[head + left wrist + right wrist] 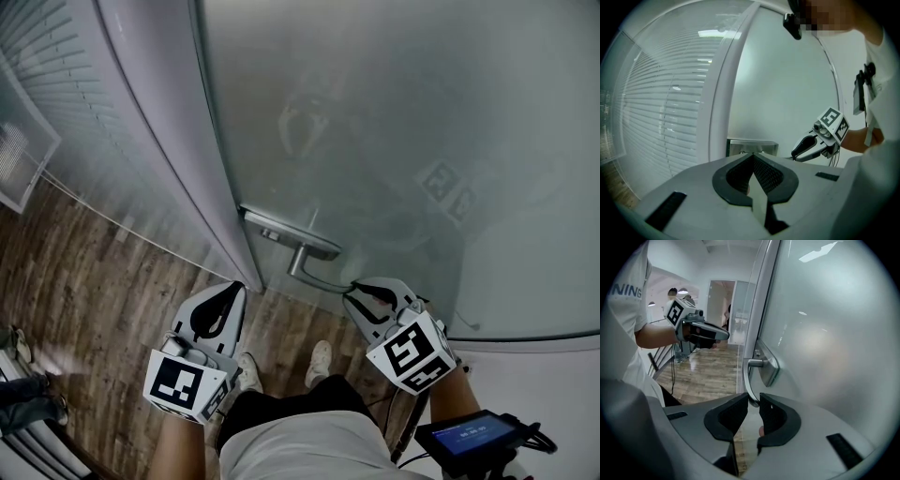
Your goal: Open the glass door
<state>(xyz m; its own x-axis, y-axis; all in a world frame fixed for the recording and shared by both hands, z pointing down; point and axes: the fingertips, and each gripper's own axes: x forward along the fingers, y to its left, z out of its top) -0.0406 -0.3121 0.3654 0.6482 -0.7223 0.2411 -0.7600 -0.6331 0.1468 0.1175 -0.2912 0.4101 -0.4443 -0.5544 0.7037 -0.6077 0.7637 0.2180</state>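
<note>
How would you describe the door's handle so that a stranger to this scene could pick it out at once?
Start at the big frosted glass door and go to its left edge, where a silver metal plate is fixed. The lever handle juts from that plate: the only slim curved bar there, its free end between the jaws of the right gripper.

only "ning" is legible, on the white sleeve point(626, 296); text on the small screen point(469, 434) is blurred.
</note>
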